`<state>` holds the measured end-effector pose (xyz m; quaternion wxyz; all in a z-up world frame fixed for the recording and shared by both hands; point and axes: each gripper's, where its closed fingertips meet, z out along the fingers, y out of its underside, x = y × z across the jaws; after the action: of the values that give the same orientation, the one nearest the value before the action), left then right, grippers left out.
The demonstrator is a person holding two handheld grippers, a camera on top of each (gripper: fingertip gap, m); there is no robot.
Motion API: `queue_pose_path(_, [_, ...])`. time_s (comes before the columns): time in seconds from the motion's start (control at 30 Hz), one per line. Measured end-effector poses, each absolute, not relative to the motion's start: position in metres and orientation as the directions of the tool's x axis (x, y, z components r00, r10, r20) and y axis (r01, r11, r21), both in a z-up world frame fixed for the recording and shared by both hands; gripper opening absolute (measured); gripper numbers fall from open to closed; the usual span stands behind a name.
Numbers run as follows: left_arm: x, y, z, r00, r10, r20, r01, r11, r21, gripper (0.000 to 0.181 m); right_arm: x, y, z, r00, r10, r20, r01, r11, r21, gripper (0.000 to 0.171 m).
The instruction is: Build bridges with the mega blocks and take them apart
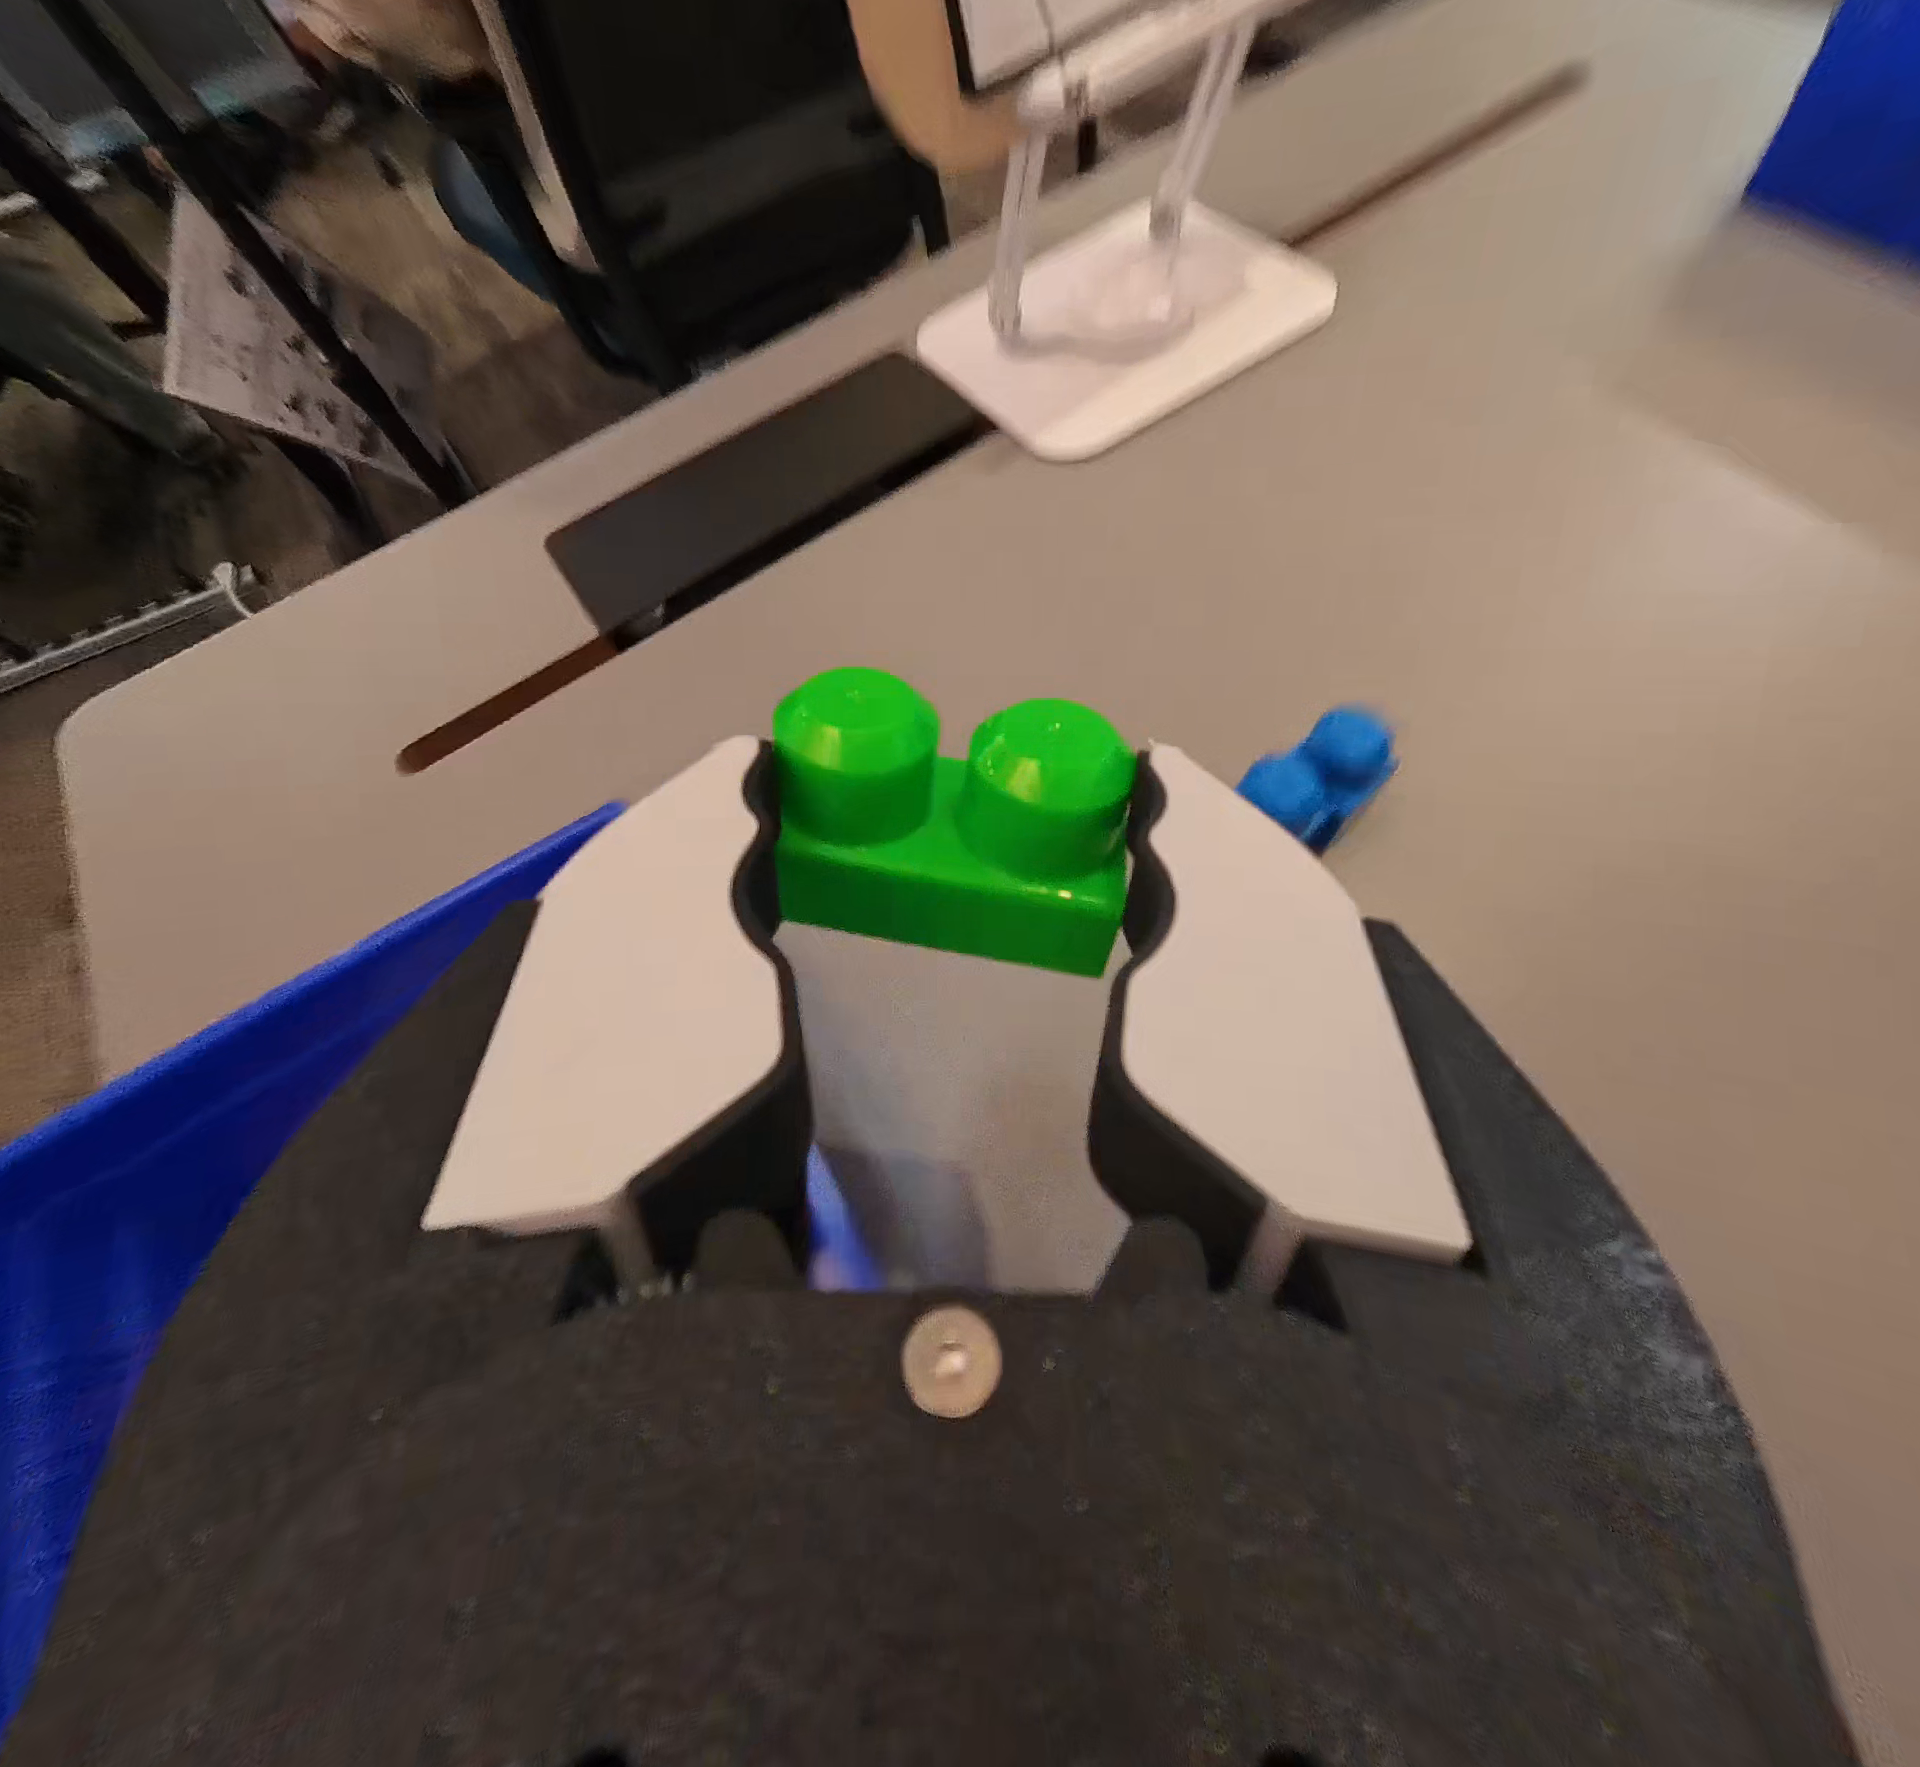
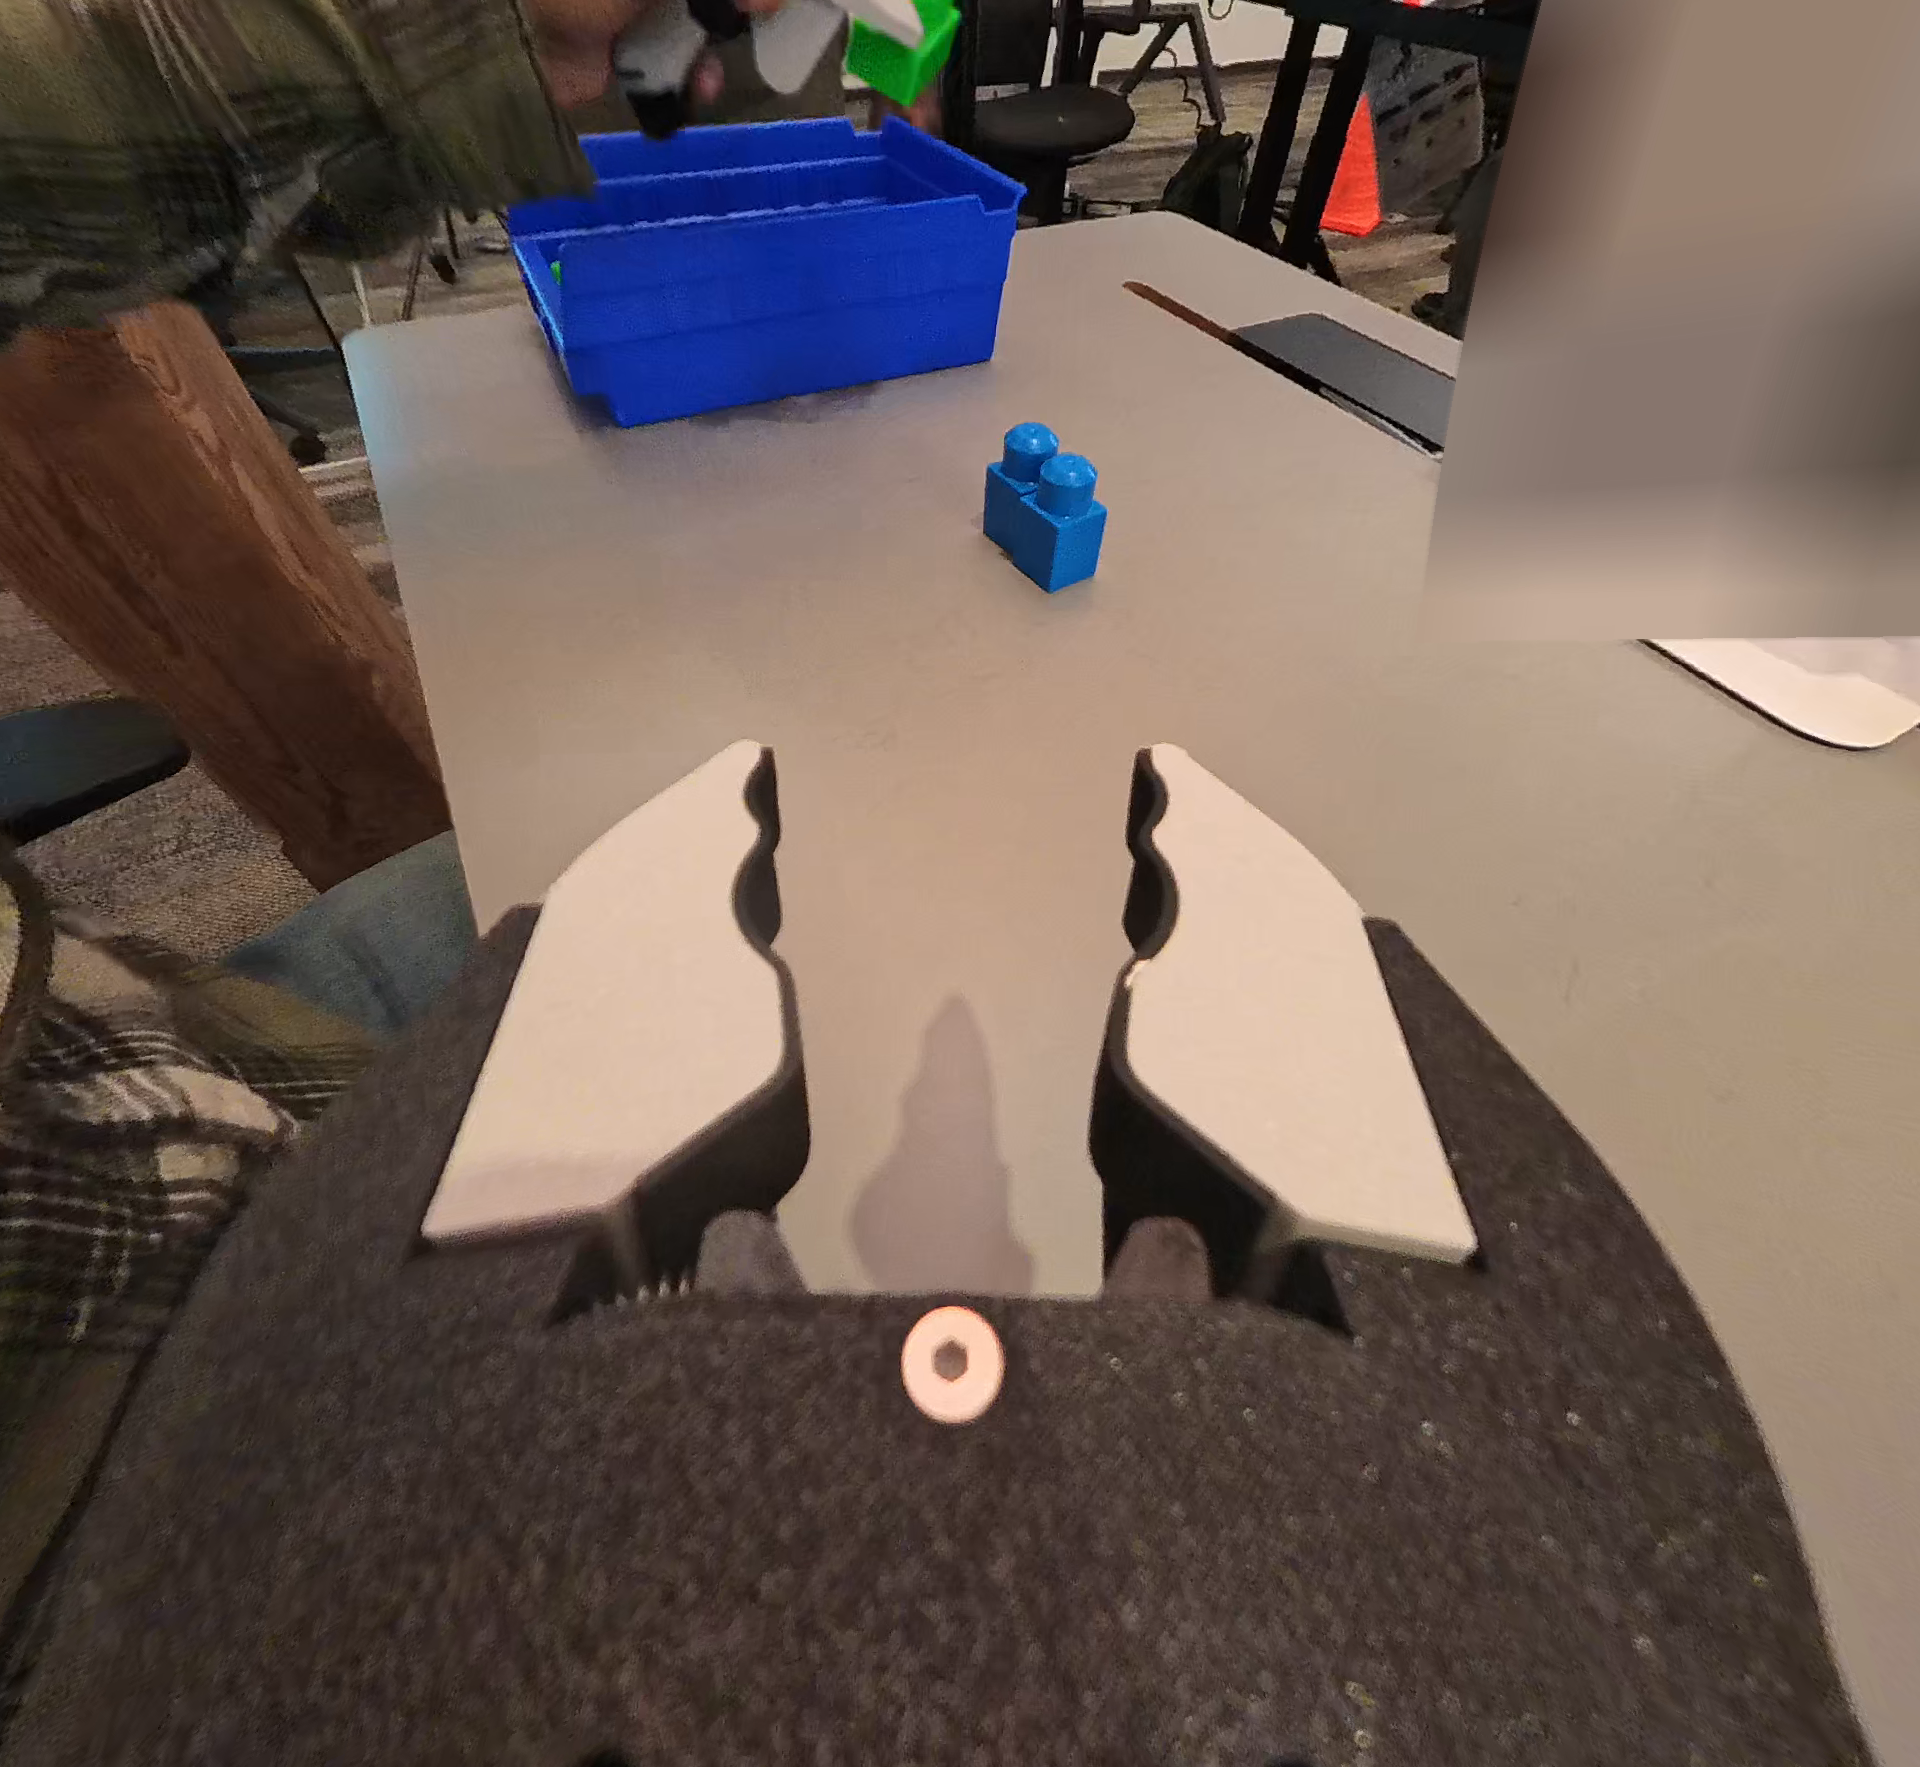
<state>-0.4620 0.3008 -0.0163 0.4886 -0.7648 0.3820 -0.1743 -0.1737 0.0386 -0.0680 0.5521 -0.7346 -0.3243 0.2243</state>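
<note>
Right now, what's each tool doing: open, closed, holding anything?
Left tool: closed on the green block, held up in the air.
Right tool: open and empty, above the table.

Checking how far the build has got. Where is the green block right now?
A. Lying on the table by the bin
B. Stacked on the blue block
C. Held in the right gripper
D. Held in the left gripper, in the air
D: the left gripper is shut on the green block above the table, while the blue block stands alone.
</note>
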Motion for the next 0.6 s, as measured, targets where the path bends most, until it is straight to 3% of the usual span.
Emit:
queue_pose_path(0.13, [-0.404, 0.280, -0.022, 0.716, -0.698, 0.023, -0.207, -0.244, -0.947, 0.064, -0.171, 0.034, -0.065, 0.690, 0.723, 0.027, 0.220, -0.174, -0.960, 0.064])
queue_pose_path(0.3, [-0.365, 0.269, -0.059, 0.805, -0.563, 0.187, -0.008, -0.325, -0.946, 0.064, -0.166, 0.026, -0.065, 0.687, 0.726, 0.014, 0.196, -0.167, -0.966, 0.063])
queue_pose_path(0.6, [-0.346, 0.273, -0.103, 0.908, -0.362, 0.213, 0.085, -0.336, -0.938, 0.064, -0.151, 0.018, -0.065, 0.680, 0.733, -0.010, 0.150, -0.152, -0.977, 0.063])
